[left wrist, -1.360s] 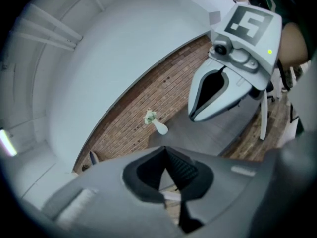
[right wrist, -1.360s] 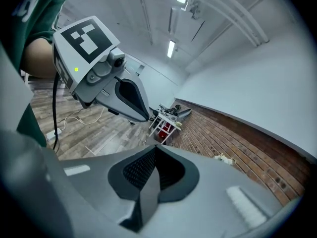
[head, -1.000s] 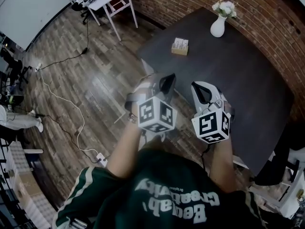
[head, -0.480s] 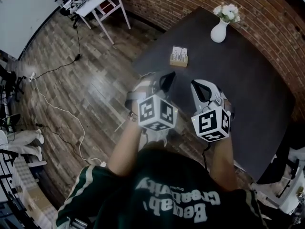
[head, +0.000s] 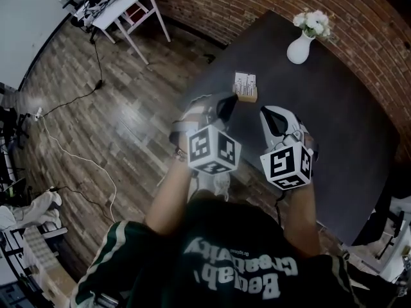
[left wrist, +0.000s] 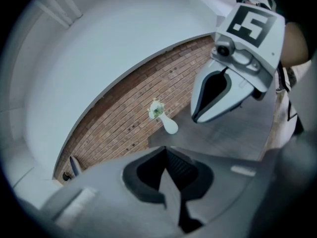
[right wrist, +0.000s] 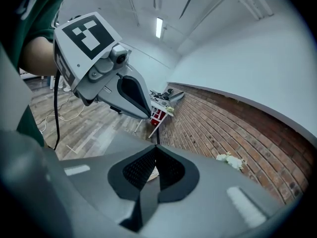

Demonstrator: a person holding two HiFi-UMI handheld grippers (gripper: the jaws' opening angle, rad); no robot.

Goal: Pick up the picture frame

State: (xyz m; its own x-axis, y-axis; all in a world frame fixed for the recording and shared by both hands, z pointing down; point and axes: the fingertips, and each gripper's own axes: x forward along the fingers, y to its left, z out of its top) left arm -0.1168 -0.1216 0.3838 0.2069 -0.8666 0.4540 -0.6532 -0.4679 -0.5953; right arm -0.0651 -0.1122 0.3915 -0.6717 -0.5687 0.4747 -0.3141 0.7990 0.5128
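**Frame not yet picked up, both grippers empty**

We judged the task barely begun. The frame [head: 244, 86] stood untouched on the tabletop [head: 334, 108], near its edge on the floor side and well apart from the vase [head: 299, 49] at the far corner by the brick wall [head: 244, 5].

The left gripper [head: 227, 102] hung near the frame, with its jaws pressed together on nothing. The right gripper [head: 270, 115] was beside it over the tabletop, also closed and empty. Neither touched the frame. What was left, as we saw it, was to open the jaws, reach, grip and lift.

Materials:
- Frame: small, a pale printed card upright in a light wood block. We thought it light and easy to tip.
- Tabletop: dark, matte and flat.
- Vase: white and smooth, with a round belly and narrow neck, holding pale flowers [head: 313, 23].
- Grippers: grey-white hard shells with black ribbed pads [right wrist: 133, 170].
- Floor [head: 128, 108]: worn wood planks.
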